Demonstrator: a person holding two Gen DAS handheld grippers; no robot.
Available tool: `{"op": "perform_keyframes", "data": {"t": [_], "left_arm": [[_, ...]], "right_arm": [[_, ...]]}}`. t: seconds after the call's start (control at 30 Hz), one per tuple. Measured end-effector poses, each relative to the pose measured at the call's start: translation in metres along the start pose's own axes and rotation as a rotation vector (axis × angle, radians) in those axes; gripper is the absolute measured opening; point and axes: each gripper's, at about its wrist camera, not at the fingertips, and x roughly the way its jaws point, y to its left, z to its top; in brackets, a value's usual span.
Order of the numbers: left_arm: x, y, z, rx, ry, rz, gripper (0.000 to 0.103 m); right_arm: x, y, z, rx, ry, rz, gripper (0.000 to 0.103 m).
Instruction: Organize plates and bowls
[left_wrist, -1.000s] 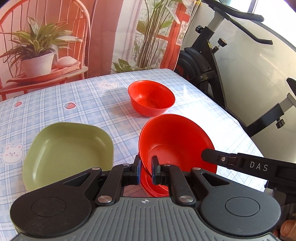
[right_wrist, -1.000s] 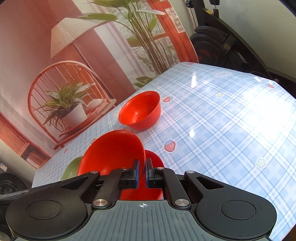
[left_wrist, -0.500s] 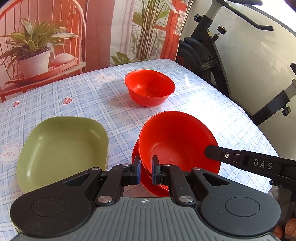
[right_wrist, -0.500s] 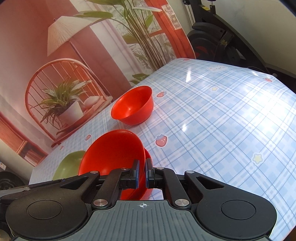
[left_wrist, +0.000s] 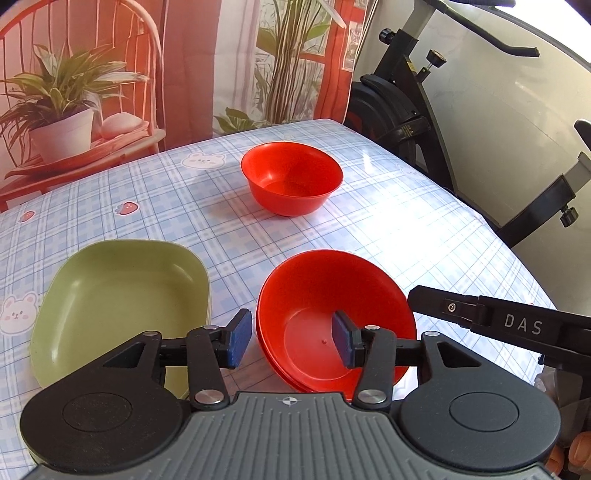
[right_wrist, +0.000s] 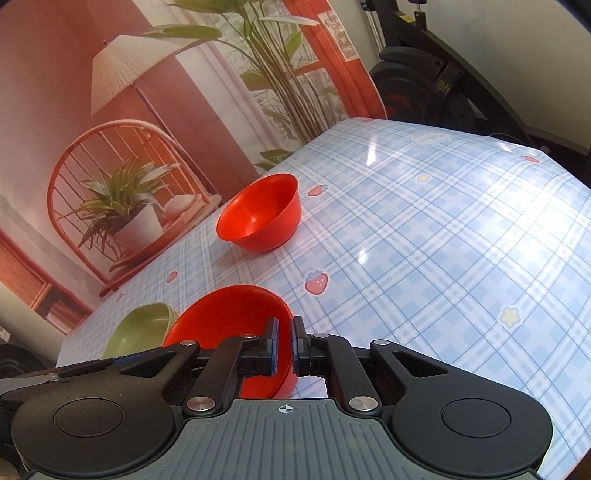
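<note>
The stacked red bowls (left_wrist: 332, 317) sit near the front edge of the table, their near rim hidden behind the left gripper (left_wrist: 291, 341), whose blue pads stand wide apart, one outside the rim and one over the inside, touching neither side as far as the view shows. How many bowls are nested cannot be counted; layered rims show at the lower left. In the right wrist view the right gripper (right_wrist: 283, 345) is pinched narrowly on the stack's rim, one pad inside the wall and one outside. A single red bowl (left_wrist: 291, 177) stands empty, well apart toward the far edge. The green plates (left_wrist: 118, 299), squarish and nested, lie just beside the stack, partly cut off by the left gripper's body. A blue plaid tablecloth (right_wrist: 424, 229) with strawberries and bears covers the table. Behind it hang a printed backdrop (right_wrist: 155, 92) and an exercise bike (left_wrist: 402, 103).
</note>
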Motion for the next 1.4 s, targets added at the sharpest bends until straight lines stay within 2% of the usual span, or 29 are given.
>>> {"op": "perform_keyframes", "data": {"t": [0.17,0.33,0.5,0.67,0.87,1.0,1.2,1.37,1.4], "left_arm": [[-0.002,0.008,0.004,-0.031,-0.007,-0.003,0.050],[-0.015,0.015,0.021,-0.026,-0.052,-0.009,0.050],[-0.032,0.027,0.052,-0.026,-0.140,0.006,0.050],[-0.017,0.032,0.078,-0.059,-0.168,-0.005,0.050],[0.038,0.038,0.098,-0.103,-0.100,-0.002,0.049],[0.072,0.046,0.110,-0.163,-0.053,-0.013,0.049],[0.104,0.053,0.118,-0.193,0.000,-0.008,0.048],[0.118,0.058,0.116,-0.224,0.039,-0.037,0.042],[0.119,0.058,0.116,-0.221,0.040,-0.038,0.037]], "right_arm": [[-0.004,0.007,0.002,-0.027,-0.019,0.015,0.008],[-0.007,0.005,0.011,-0.035,-0.045,0.016,0.008],[-0.011,0.004,0.034,-0.085,-0.124,0.008,0.008],[0.009,-0.005,0.066,-0.145,-0.180,-0.012,0.008],[0.052,-0.016,0.091,-0.174,-0.152,-0.011,0.008],[0.084,-0.021,0.103,-0.145,-0.110,0.028,0.010],[0.117,-0.021,0.114,-0.117,-0.095,0.046,0.016],[0.139,-0.021,0.115,-0.112,-0.052,0.046,0.017],[0.142,-0.020,0.114,-0.113,-0.043,0.046,0.017]]}}
